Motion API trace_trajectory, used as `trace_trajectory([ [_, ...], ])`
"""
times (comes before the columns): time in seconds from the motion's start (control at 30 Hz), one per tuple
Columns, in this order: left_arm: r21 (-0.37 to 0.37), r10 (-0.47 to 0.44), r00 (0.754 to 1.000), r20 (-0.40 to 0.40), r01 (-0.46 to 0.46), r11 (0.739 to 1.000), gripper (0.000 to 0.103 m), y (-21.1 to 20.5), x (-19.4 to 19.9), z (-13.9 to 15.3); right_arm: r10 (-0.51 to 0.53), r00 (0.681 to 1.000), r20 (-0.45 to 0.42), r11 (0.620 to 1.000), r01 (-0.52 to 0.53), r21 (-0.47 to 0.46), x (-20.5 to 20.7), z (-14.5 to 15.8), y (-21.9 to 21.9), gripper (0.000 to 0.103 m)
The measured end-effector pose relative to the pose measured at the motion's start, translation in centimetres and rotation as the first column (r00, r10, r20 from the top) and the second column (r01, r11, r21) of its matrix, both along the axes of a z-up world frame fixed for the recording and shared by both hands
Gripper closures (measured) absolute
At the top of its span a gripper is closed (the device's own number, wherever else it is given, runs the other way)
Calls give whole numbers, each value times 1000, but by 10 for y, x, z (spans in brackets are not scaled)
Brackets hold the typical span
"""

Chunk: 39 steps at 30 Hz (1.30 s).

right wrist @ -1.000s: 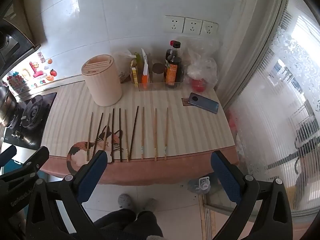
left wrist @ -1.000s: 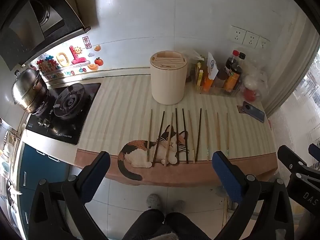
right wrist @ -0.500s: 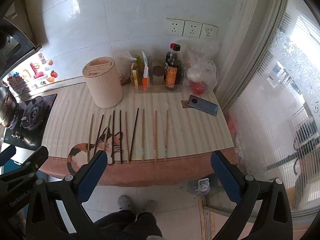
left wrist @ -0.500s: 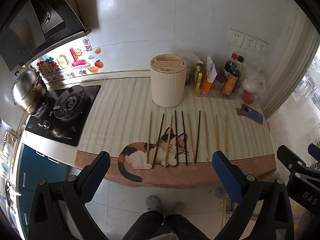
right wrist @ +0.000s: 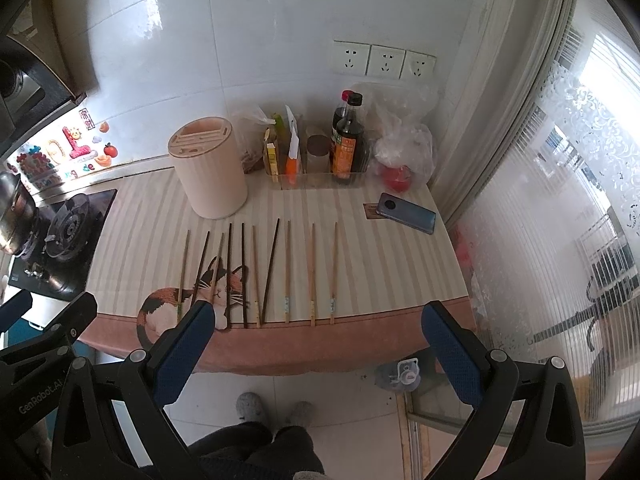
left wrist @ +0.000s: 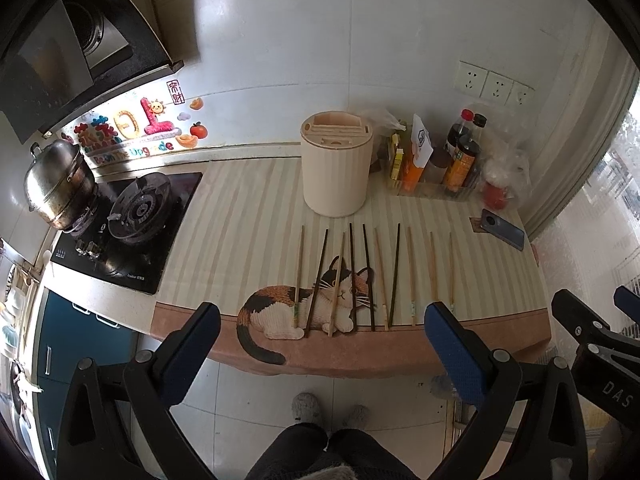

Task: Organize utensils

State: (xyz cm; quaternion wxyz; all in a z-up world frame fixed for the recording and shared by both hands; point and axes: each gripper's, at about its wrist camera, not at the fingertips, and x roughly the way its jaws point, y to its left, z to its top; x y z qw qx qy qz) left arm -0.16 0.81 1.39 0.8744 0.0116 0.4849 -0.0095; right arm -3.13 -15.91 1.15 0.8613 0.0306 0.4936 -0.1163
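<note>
Since the earlier frames both cameras had shifted only slightly; the chopsticks and holder sat a touch higher in view, nothing on the worktop had moved. Left gripper (left wrist: 320,344) hung off the near edge of the worktop (left wrist: 240,216), fingers (left wrist: 188,348) spread wide w/ nothing between them. Right gripper (right wrist: 316,346) was likewise short of the edge, fingers (right wrist: 450,354) wide apart & empty.

Ten chopsticks (left wrist: 372,276) lay in a row on the striped mat, roughly parallel, tips pointing toward the wall, thick ends near the front edge. Mix of dark & light wood; the left ones lay across the cat picture (left wrist: 304,308) on the mat. Most were apart from each other; a couple near the cat's head lay close, contact unclear.

Cream round holder (left wrist: 336,168) w/ slotted top stood upright just behind the row, nothing in its slots. To its right, a clear tray w/ sauce bottles (right wrist: 348,140) & packets by the wall. Phone (right wrist: 406,213) lay flat near the right end. Gas hob (left wrist: 132,216) w/ steel pot (left wrist: 56,184) at the left. The person's legs and slippers (right wrist: 274,406) showed on the floor below.
</note>
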Motion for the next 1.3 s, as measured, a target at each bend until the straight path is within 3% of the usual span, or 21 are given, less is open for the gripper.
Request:
trace_trajectory([
  [1.3, -10, 2, 1000, 1, -2, 1000, 0, 7, -8, 2, 2, 1000, -3, 1000, -2, -2, -8, 4, 3, 0],
])
